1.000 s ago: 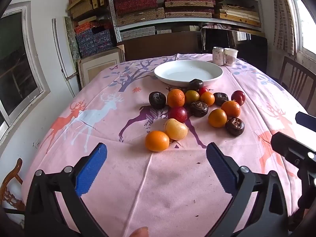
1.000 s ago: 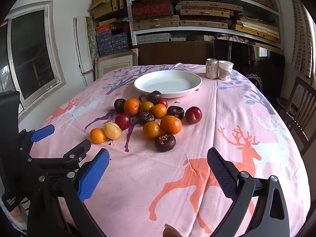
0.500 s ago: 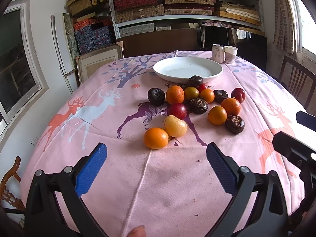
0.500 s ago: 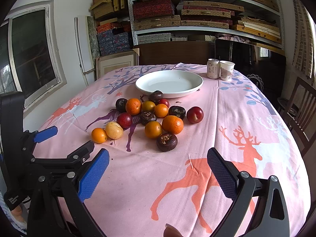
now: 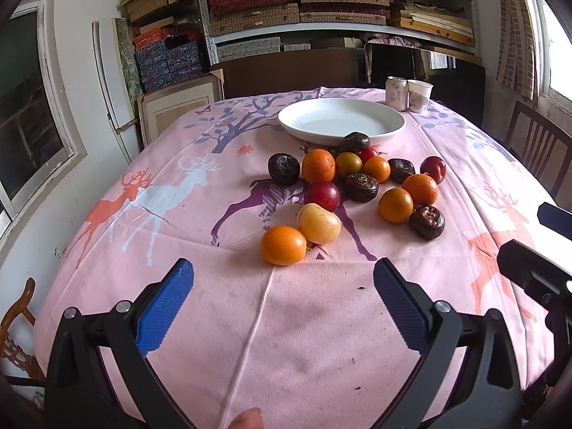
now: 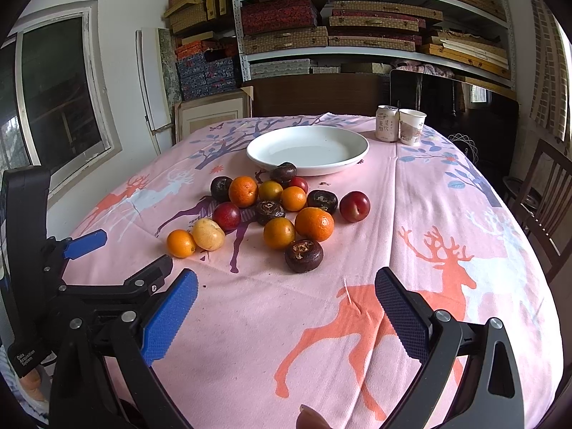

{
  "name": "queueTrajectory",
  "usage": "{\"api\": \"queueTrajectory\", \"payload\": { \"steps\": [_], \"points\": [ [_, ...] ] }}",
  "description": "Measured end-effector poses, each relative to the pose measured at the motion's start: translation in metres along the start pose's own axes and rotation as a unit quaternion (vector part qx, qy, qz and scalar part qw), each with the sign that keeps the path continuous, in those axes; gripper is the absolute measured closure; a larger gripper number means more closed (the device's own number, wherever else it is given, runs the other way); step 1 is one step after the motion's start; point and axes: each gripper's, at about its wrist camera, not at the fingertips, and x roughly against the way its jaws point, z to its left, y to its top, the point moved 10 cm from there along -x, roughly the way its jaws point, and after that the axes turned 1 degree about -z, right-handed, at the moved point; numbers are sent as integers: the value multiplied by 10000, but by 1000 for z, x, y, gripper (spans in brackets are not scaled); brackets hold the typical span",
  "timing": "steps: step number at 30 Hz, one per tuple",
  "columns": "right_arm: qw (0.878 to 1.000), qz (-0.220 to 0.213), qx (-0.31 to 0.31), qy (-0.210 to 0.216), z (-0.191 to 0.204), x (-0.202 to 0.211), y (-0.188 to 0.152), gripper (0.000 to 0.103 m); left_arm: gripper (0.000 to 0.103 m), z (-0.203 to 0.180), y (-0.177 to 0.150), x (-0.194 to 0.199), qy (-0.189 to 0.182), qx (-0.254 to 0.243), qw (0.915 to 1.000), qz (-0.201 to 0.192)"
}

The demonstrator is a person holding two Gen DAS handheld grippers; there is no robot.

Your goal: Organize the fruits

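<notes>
Straight ahead of the released left hand-held gripper (image 5: 283, 287), just above frame centre: nearest orange (image 5: 283, 245) on the tabletop (image 5: 286, 339), round, axisless; right hand-held gripper (image 6: 286, 295), also released, farther off

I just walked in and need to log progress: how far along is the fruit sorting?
Nothing is done: the white plate is empty. Nothing is in hand: the left gripper and right gripper are open. Left: all the fruit on the tablecloth.

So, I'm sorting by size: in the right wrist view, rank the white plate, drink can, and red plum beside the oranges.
1. white plate
2. drink can
3. red plum, though nearness makes it and the can look close.
</notes>
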Motion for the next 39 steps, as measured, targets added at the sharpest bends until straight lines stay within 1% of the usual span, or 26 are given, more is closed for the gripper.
{"api": "queueTrajectory", "payload": {
  "steps": [39],
  "points": [
    [10000, 7, 6, 24, -2, 1, 0, 3, 4, -1, -8, -5, -4, -6, 9999, 115]
  ]
}}
